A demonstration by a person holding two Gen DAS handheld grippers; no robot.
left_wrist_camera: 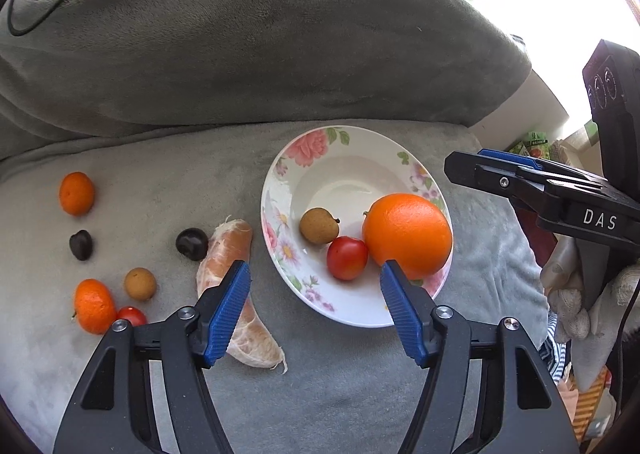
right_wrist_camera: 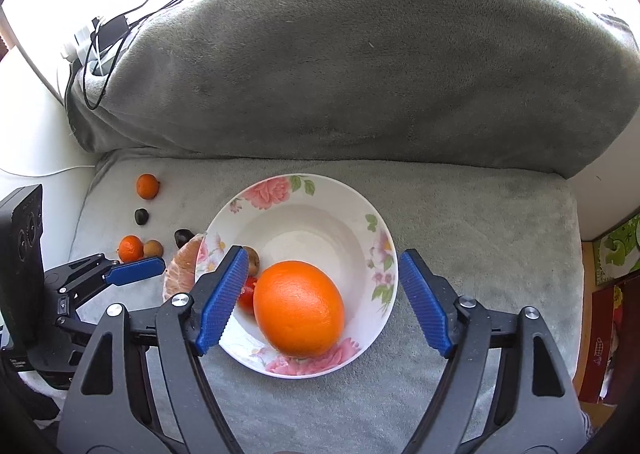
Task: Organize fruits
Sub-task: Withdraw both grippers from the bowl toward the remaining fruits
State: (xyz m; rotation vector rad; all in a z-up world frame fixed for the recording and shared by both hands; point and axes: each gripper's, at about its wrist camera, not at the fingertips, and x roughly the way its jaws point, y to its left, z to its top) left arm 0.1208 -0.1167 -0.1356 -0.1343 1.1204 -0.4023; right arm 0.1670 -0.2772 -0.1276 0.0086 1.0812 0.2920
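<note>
A floral white bowl (left_wrist_camera: 344, 158) (right_wrist_camera: 304, 194) sits on the grey cushion and holds a big orange (left_wrist_camera: 407, 234) (right_wrist_camera: 299, 308), a red cherry tomato (left_wrist_camera: 347, 257) (right_wrist_camera: 248, 296) and a brown longan (left_wrist_camera: 319, 225) (right_wrist_camera: 253, 257). My left gripper (left_wrist_camera: 314, 308) is open and empty just in front of the bowl's near-left rim. My right gripper (right_wrist_camera: 320, 302) is open and empty above the bowl, straddling the orange. A peeled pomelo segment (left_wrist_camera: 232, 254) (right_wrist_camera: 182, 266) lies left of the bowl.
Loose on the cushion at left lie two small tangerines (left_wrist_camera: 77, 193) (left_wrist_camera: 95, 306), two dark cherries (left_wrist_camera: 81, 244) (left_wrist_camera: 192, 244), a longan (left_wrist_camera: 140, 283) and a tomato (left_wrist_camera: 132, 316). A grey back cushion (left_wrist_camera: 256, 46) rises behind. The right gripper (left_wrist_camera: 520, 182) shows in the left wrist view.
</note>
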